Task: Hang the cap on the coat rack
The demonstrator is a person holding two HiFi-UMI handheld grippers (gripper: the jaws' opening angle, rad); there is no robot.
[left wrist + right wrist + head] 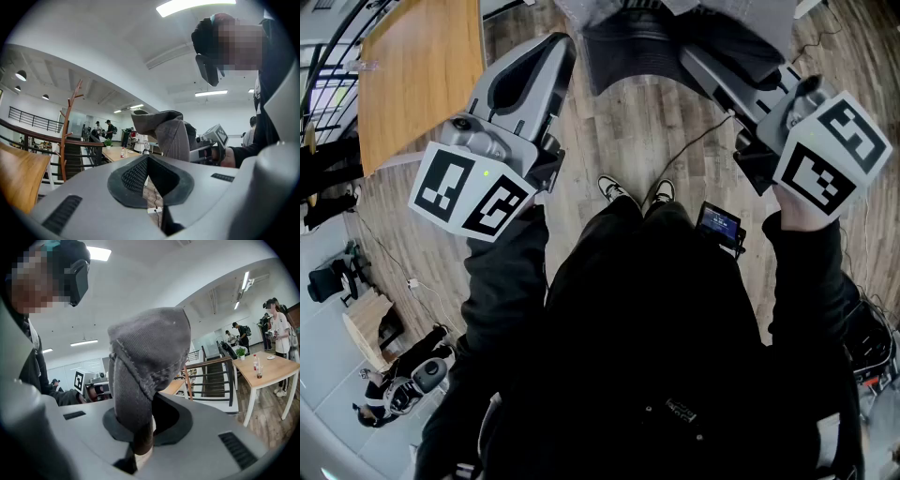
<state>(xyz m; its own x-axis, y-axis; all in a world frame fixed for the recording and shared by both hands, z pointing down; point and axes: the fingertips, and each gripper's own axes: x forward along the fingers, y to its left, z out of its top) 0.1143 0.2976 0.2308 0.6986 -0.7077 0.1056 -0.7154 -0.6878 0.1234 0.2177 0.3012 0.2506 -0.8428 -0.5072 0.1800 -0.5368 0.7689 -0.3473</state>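
The grey cap (628,47) hangs in the air ahead of me, between the two grippers. My right gripper (143,425) is shut on the cap's (150,352) lower edge, and the crown bulges up above the jaws. From the left gripper view, the cap (168,133) shows just beyond the left gripper (147,159), whose jaws meet at the tip with nothing between them. I cannot tell whether that tip touches the cap. The wooden coat rack (68,126) stands far off to the left, by the stair railing. In the head view the left gripper (558,56) is beside the cap's left edge and the right gripper (703,66) beside its right.
A wooden table (422,66) stands at the upper left over the plank floor. A black railing (42,136) runs by a staircase. A cable (698,141) lies on the floor ahead of my shoes. Several people and a light table (267,369) with a bottle are further off.
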